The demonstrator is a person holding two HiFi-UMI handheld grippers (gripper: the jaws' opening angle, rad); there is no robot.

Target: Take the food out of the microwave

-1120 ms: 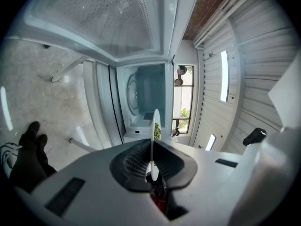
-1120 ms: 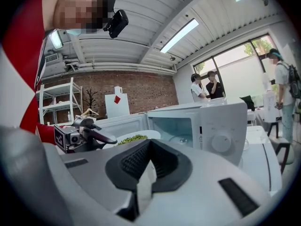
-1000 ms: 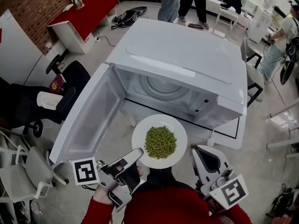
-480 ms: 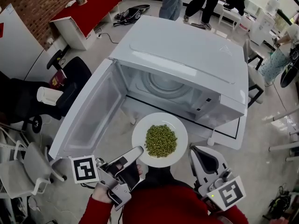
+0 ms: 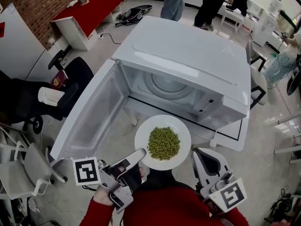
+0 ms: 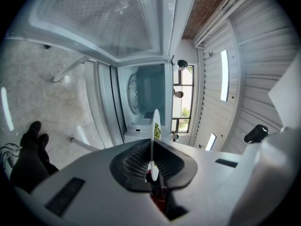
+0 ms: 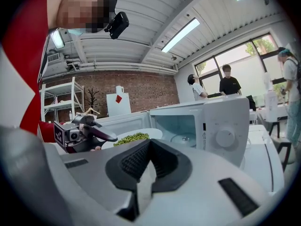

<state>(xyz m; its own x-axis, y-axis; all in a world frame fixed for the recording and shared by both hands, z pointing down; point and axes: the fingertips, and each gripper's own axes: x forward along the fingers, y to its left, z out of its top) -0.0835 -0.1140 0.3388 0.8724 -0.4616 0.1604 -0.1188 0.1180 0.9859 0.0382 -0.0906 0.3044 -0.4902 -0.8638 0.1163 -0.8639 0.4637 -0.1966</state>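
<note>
A white plate (image 5: 162, 142) heaped with green peas (image 5: 163, 143) hangs level in front of the open white microwave (image 5: 188, 55). My left gripper (image 5: 140, 155) is shut on the plate's near-left rim. In the left gripper view the plate (image 6: 154, 121) stands edge-on between the closed pads, with the peas (image 6: 157, 132) on its right face. The microwave's cavity with its glass turntable (image 5: 164, 86) holds nothing, and its door (image 5: 89, 117) is swung out to the left. My right gripper (image 5: 201, 152) sits just right of the plate, shut and holding nothing. The right gripper view shows the plate (image 7: 149, 133), the left gripper (image 7: 109, 137) and the microwave (image 7: 221, 131).
The microwave stands on a white table (image 5: 237, 138). White chairs (image 5: 28, 171) and a black chair (image 5: 70, 74) are to the left. A red table (image 5: 89, 4) stands at the back left. People (image 5: 171, 1) stand at the back of the room.
The plate and both grippers have kept still. Only the people at the back have shifted.
</note>
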